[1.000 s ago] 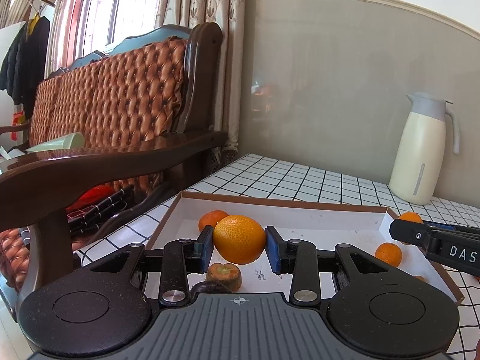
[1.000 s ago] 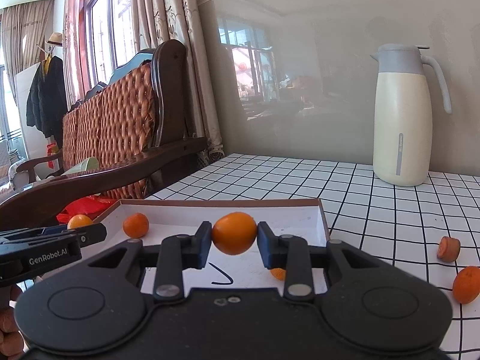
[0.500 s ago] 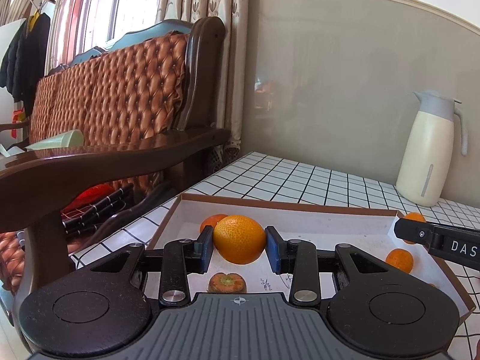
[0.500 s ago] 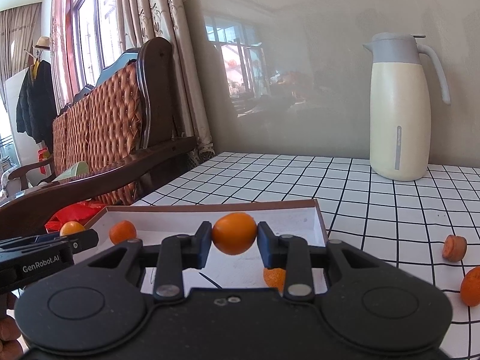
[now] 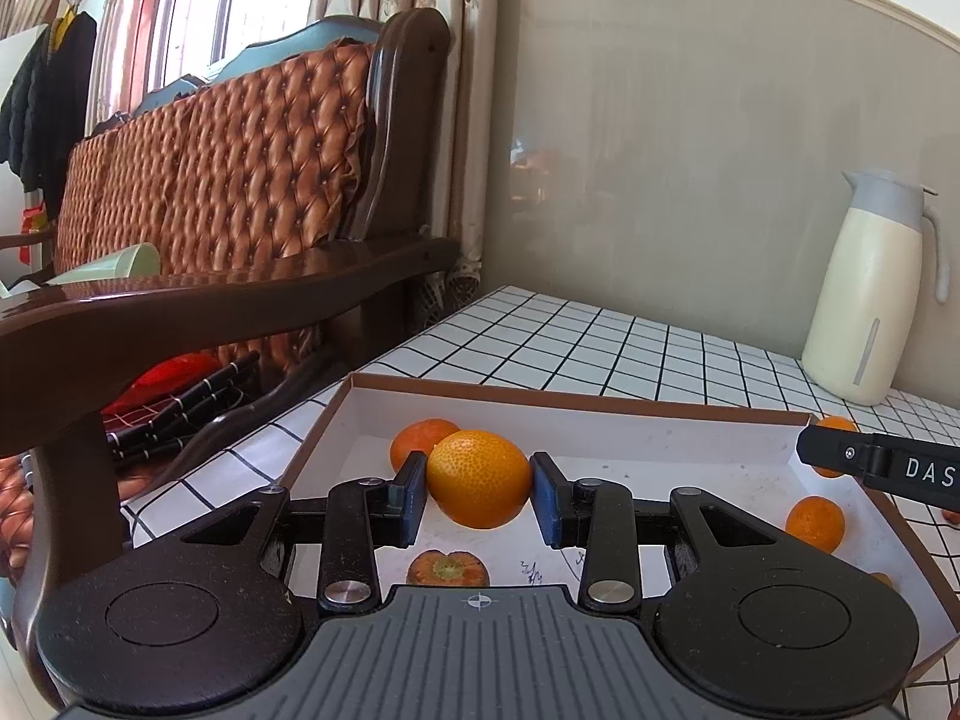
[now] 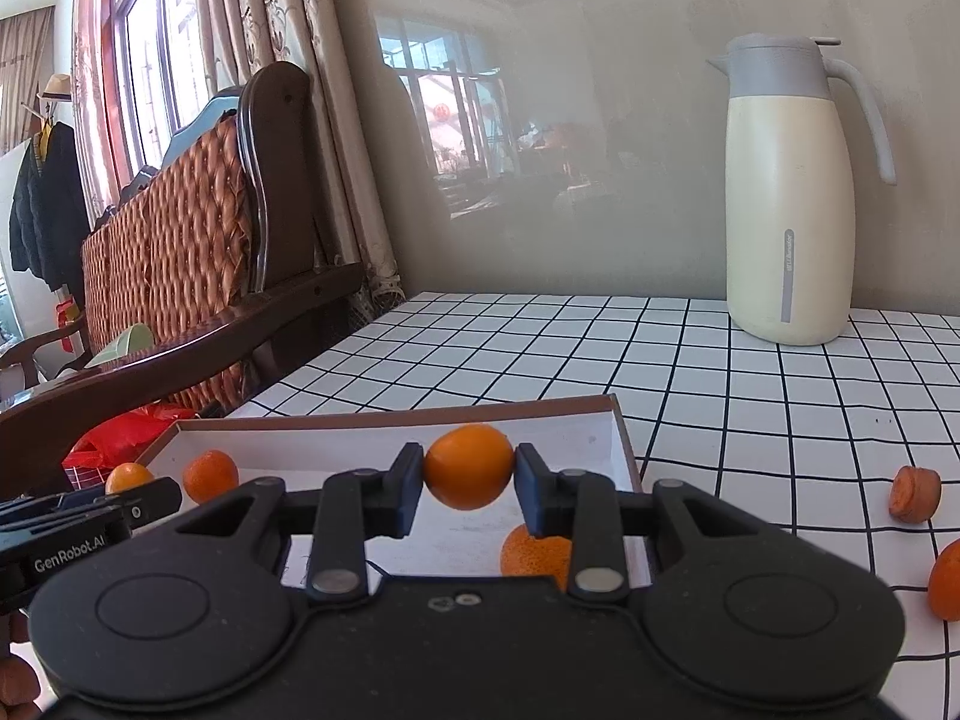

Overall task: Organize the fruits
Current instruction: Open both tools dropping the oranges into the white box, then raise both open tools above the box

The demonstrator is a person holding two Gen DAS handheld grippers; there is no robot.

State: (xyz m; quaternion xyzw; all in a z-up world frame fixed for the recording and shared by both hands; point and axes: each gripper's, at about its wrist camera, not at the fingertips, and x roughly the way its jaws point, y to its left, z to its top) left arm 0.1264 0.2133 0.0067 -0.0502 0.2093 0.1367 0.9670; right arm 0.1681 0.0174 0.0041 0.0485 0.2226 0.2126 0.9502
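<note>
Both hands have carried their fruit forward over the box (image 5: 336, 420), so release looks close. My left gripper (image 5: 478, 495) pinches a mandarin (image 5: 478, 477); my right gripper (image 6: 469, 483) clamps a smaller one (image 6: 469, 466). In the box: two mandarins, one persimmon (image 5: 447, 568). On the bench (image 6: 750, 396): another persimmon (image 6: 915, 494), one mandarin.

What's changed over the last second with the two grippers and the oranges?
Both grippers have edged forward over the white box, which now looks nearer in each view. Nothing was let go: the left gripper stays shut on its orange, the right gripper on its smaller orange.
</note>
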